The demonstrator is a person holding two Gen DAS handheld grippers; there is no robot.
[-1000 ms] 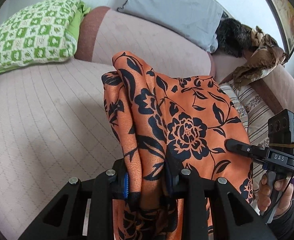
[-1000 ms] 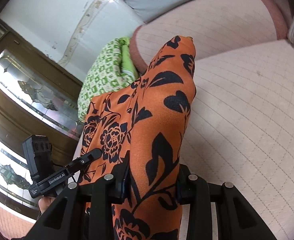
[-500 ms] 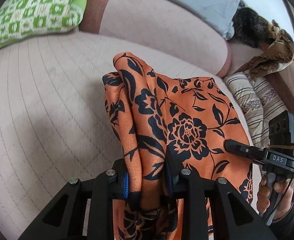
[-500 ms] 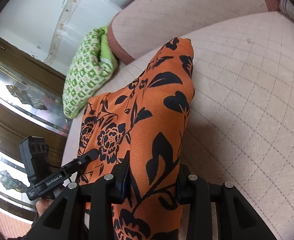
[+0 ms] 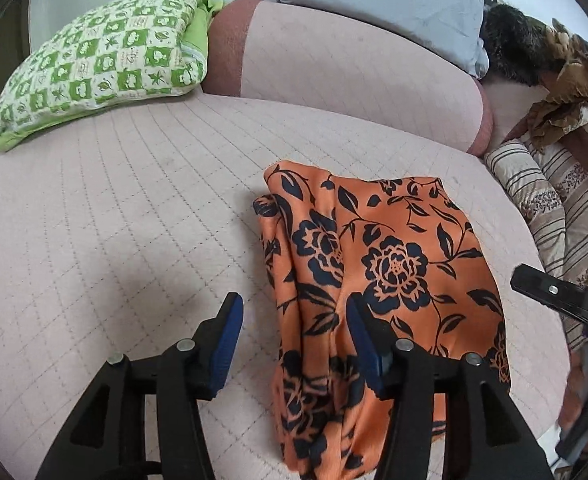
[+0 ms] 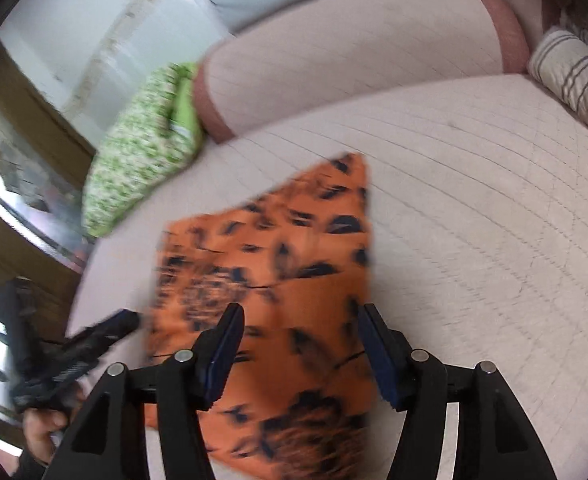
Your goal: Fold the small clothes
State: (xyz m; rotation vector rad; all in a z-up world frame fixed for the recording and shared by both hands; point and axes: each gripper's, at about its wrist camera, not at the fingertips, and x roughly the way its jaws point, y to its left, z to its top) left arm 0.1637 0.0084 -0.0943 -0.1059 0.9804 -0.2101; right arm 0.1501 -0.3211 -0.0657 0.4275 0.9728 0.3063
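Just letting go of the orange floral cloth [image 5: 382, 280]: it's lying on the quilted bed [image 5: 113, 220], centre-right of the left view. Both the left tongs [image 5: 294, 320] and right tongs [image 6: 298, 328] have just been opening and now stand wide, with cloth between them but not pinched. Both point steeply down. I'd back out straight so nothing snags, then flatten the bunched left edge.

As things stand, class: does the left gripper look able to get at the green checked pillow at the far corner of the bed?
Probably yes. The left gripper stands open, its jaws having just opened off the orange floral cloth, so it carries nothing. Only bare quilted mattress lies between it and the green pillow.
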